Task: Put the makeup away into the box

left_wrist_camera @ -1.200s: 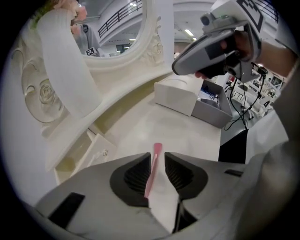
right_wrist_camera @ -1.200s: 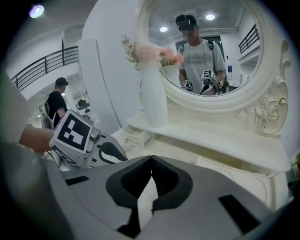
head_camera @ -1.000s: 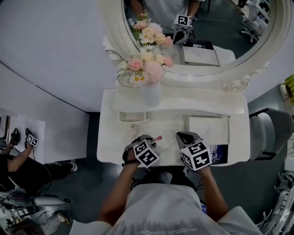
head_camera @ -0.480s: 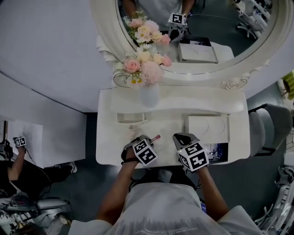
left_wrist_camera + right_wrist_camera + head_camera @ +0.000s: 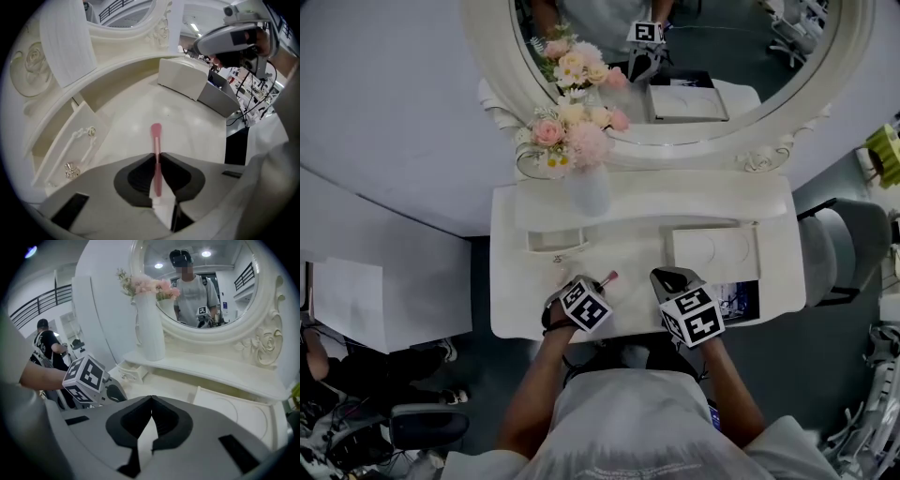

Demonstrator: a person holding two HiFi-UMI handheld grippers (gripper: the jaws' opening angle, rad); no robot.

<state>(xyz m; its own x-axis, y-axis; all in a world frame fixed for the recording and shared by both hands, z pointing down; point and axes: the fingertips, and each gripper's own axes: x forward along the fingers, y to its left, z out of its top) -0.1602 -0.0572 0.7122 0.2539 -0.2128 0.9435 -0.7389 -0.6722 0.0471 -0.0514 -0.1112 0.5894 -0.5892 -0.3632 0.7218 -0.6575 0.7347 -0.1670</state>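
Landmark: white box (image 5: 717,251), lid down, flat on the right half of the tabletop (image 5: 633,258). All places below were taken from it, as seen in the head view.
Left claw (image 5: 598,286): clenched on the makeup brush. The jaws had just been closing with the handle between them, and the pads pressed it from both sides.
Makeup brush (image 5: 156,150): pink and slim, held in the left claw, well left of the box and outside it. Its rounded pink end stuck out past the jaw tips, pointing away from the person and slightly toward the box. Contact with the tabletop could not be told.
Right claw (image 5: 151,401): clenched with the jaw tips met and nothing between them. It hung just in front of the box's near-left corner, pointing down at a slant.
Claws together: both were on the near side of the box, apart from each other, with the left claw the farther from it.
Vase (image 5: 587,190): white and upright, behind and left of the box on the raised back shelf, with pink and cream flowers (image 5: 567,136) in it.
Drawer unit (image 5: 555,239): small and white, left of the box across bare tabletop.
Mirror (image 5: 675,56): oval with a carved white frame, behind the box. It reflected the box, the flowers and one claw.
Dark printed item (image 5: 738,300): lay just in front of the box at the tabletop's near edge; its kind was not legible.
Chair (image 5: 853,248): grey, right of the box, off the tabletop.
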